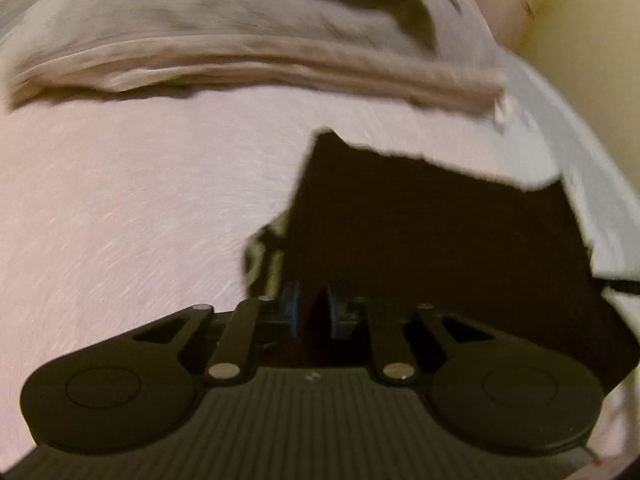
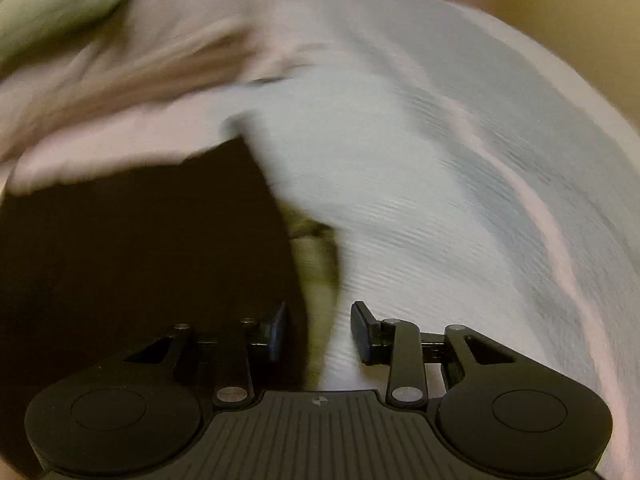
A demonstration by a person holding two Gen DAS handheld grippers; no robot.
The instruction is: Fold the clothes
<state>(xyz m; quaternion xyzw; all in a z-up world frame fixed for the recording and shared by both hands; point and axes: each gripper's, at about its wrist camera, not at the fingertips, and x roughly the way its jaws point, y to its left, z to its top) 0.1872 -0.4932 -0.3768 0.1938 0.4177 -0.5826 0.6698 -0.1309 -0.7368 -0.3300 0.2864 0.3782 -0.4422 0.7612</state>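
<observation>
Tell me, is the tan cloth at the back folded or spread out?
Folded. The tan cloth shows several stacked layers along its front edge, lying on the pink bedsheet.

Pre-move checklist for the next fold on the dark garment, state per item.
1. Left gripper on the dark garment: cannot tell; fingers nearly together over dark cloth, no clear pinch.
2. Right gripper free: ok; jaws apart, nothing between them.
3. Right gripper placed at the garment's edge: ok; left finger over dark cloth, right finger over the white sheet.
4. Folded beige stack clear of the garment: ok; bare pink bedding lies between.
5. Garment flat: cannot tell; too dark and blurred.
</observation>
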